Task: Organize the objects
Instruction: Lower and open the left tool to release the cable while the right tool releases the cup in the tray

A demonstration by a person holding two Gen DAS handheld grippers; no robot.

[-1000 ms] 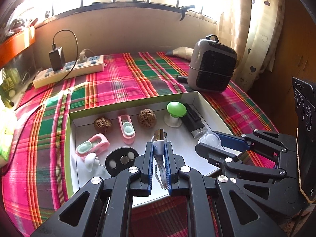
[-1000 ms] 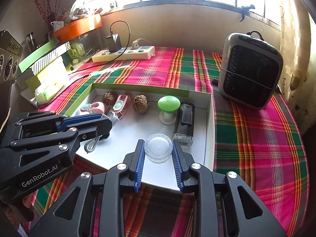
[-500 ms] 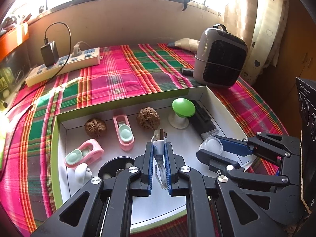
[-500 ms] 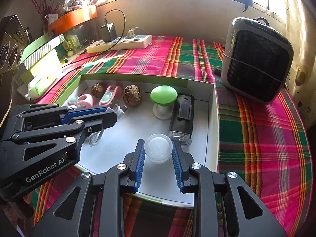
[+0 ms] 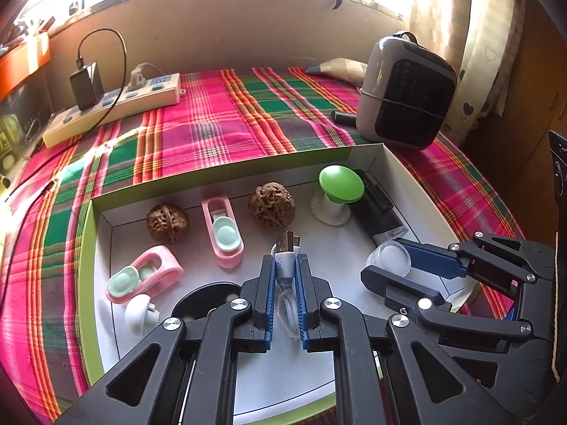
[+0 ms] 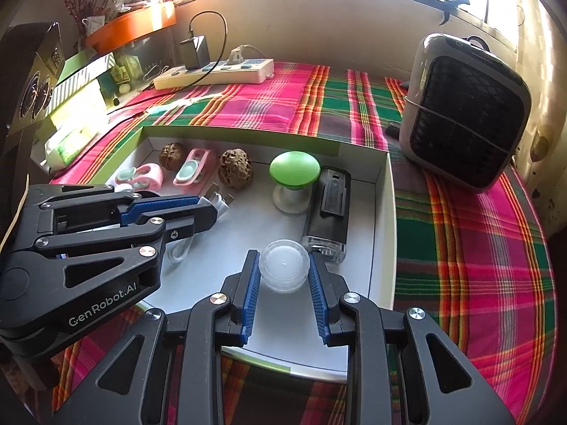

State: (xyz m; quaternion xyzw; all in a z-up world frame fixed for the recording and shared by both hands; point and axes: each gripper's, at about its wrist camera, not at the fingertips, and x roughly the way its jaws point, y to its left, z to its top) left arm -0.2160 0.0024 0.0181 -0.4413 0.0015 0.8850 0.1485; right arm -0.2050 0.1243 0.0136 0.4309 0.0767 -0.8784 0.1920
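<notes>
A: What's the setting?

B: A table under a bright window, covered with a pink, green and red plaid cloth (image 5: 219, 124). On it sits a shallow white tray (image 6: 384, 212) with green outer walls.

A: And the things being sorted?

B: The left gripper (image 5: 285, 265) is clamped on a white USB cable (image 5: 286, 260); its metal plug sticks out past the fingertips over the tray floor, and the cable loops back between the fingers. The right gripper (image 6: 283, 265) is closed on a small round clear plastic lid (image 6: 283, 265), its blue pads (image 6: 251, 283) pressing either side, low over the near right part of the tray.

A: What lies in the tray?

B: Along the far wall, from the left: a walnut (image 5: 167, 223), a pink toy toilet (image 5: 222, 228) with a pale green bowl, a second, darker walnut (image 5: 271, 204), a green-capped mushroom-shaped piece (image 5: 340, 184) on a clear base, and a black rectangular device (image 6: 329, 205) with a clear end, lying just beside the lid. A second pink toy toilet (image 5: 145, 276) lies on its side near the left wall, with a small white piece (image 5: 139, 313) beside it and a black round disc (image 5: 203, 297) partly hidden behind the left gripper.

A: Outside the tray?

B: A grey and black fan heater (image 6: 464, 113) stands on the cloth at the right. A white power strip (image 5: 113, 111) with a black charger (image 5: 85, 85) plugged in lies by the wall. Boxes and an orange tray (image 6: 131, 26) crowd the far left.
</notes>
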